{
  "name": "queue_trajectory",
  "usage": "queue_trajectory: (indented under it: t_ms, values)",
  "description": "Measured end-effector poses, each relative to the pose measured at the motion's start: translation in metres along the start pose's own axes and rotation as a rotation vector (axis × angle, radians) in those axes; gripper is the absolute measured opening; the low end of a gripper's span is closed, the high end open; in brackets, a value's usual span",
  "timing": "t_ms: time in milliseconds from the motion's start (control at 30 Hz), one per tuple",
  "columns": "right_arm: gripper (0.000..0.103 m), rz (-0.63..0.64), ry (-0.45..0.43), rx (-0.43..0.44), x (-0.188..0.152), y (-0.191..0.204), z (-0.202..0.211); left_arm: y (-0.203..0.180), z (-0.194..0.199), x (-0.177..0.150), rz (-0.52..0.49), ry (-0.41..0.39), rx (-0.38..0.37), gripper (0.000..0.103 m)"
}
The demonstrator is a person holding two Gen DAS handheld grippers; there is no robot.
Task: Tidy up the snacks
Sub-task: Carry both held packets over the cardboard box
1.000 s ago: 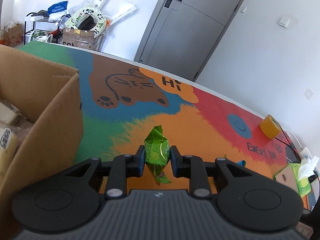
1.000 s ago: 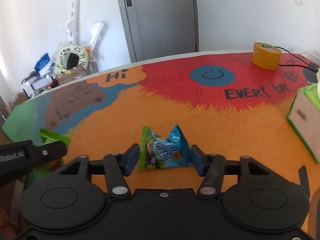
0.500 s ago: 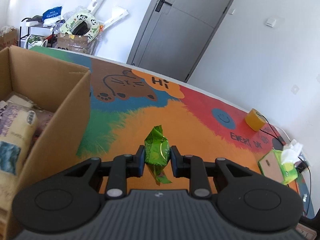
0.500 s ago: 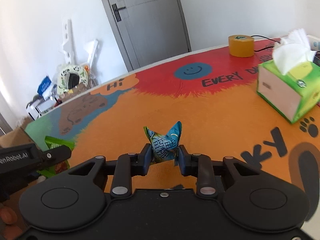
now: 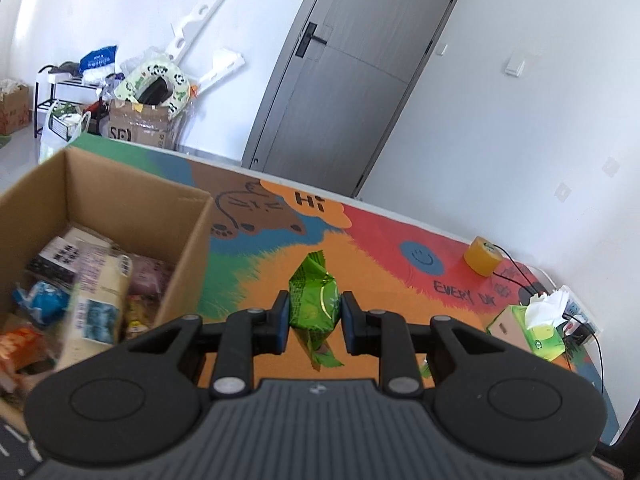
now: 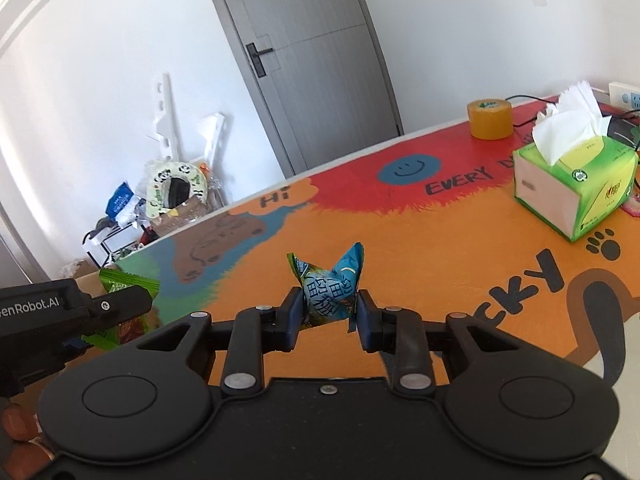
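Because the left gripper (image 5: 313,316) pinches the green pack (image 5: 314,300) beside the box (image 5: 188,256) and the right gripper (image 6: 329,314) clamps the blue pack (image 6: 328,294) above the table (image 6: 440,248), either slick wrapper could slip out short of the box.

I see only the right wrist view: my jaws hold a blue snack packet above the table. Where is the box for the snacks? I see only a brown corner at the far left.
Observer: The cardboard box stands open at the left end of the table, with several snack packets already inside.
Operator: What does the other gripper hold? I see only a green edge.
Observer: The left gripper is shut on a green snack packet, which stands upright between the jaws.
Operator: Is that packet over the box?
Observer: No. In the left wrist view it is above the orange part of the table mat, to the right of the box wall.
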State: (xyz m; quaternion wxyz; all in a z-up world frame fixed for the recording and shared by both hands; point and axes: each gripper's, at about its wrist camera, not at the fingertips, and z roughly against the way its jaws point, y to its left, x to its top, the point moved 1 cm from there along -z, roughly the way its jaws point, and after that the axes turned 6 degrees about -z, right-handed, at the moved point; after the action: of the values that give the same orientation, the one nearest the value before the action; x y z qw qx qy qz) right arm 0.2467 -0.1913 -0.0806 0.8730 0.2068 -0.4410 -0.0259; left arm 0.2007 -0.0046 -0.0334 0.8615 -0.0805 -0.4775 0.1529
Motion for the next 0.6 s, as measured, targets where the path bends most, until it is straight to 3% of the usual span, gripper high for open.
queue_trajectory:
  t_ms: [600]
  values:
    - [0.029, 0.056, -0.031, 0.183, -0.014, 0.059, 0.044, 0.06, 0.077, 0.008, 0.001, -0.116, 0.058, 0.025]
